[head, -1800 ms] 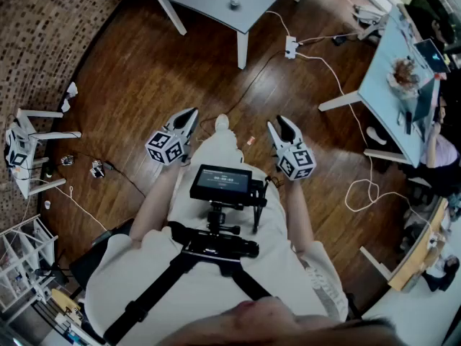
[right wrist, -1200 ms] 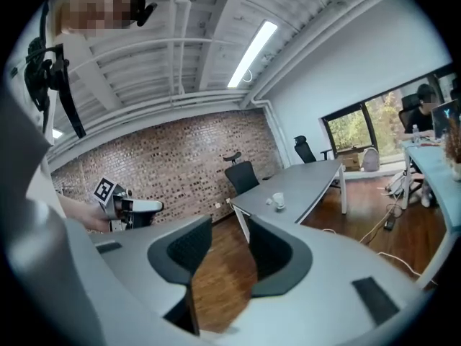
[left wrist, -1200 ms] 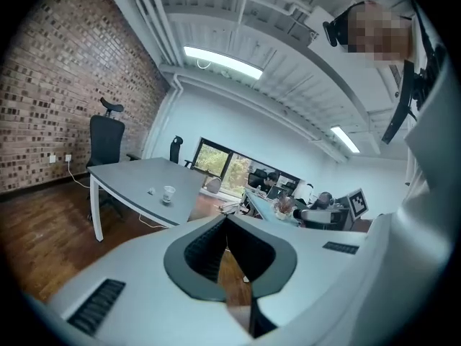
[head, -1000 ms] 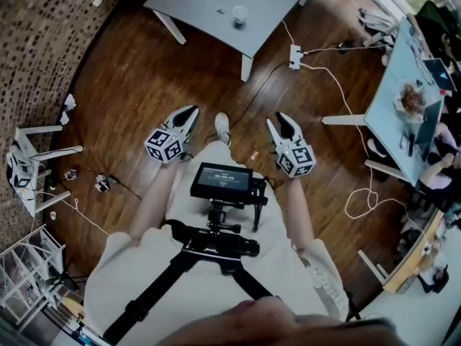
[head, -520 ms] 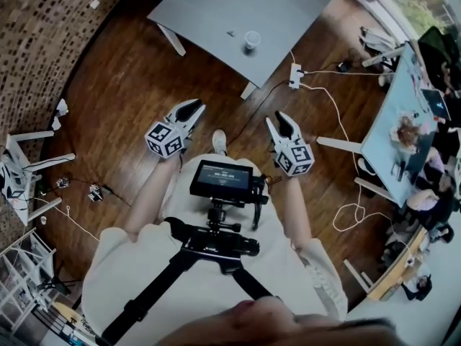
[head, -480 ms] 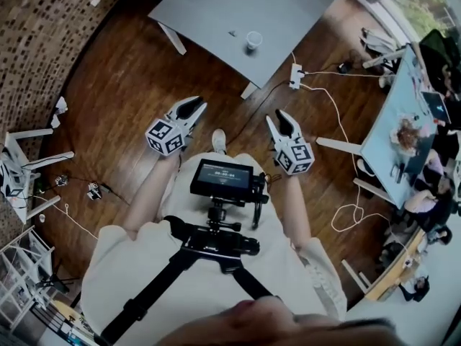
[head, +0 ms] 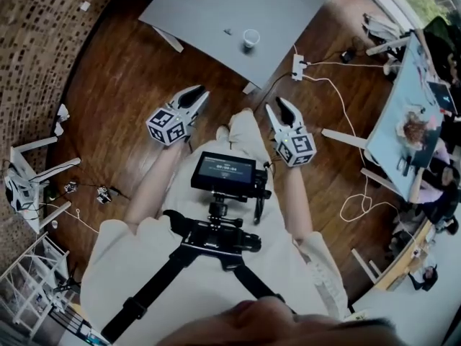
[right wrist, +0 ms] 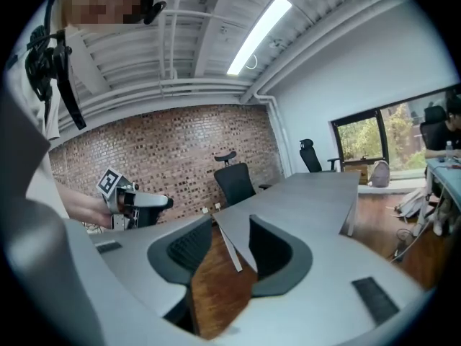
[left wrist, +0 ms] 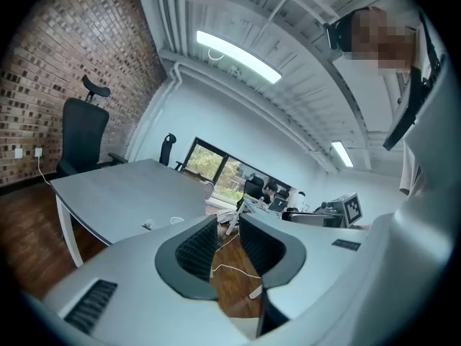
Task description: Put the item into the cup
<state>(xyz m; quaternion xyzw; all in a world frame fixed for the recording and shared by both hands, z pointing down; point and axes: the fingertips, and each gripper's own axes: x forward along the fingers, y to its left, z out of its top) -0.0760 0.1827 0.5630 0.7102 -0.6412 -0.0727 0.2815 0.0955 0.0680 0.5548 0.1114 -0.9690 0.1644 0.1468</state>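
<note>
Three views: one overhead, two riding low on the grippers.
Head view looks steeply down from well above on left gripper [head: 196, 94], right gripper [head: 277, 107] and, far off, the grey table [head: 216, 6]. Each gripper view faces near-level along its jaws, left toward the windows, right toward the brick wall. All three share the table; the left's white speck [left wrist: 176, 220] is probably the cup.
</note>
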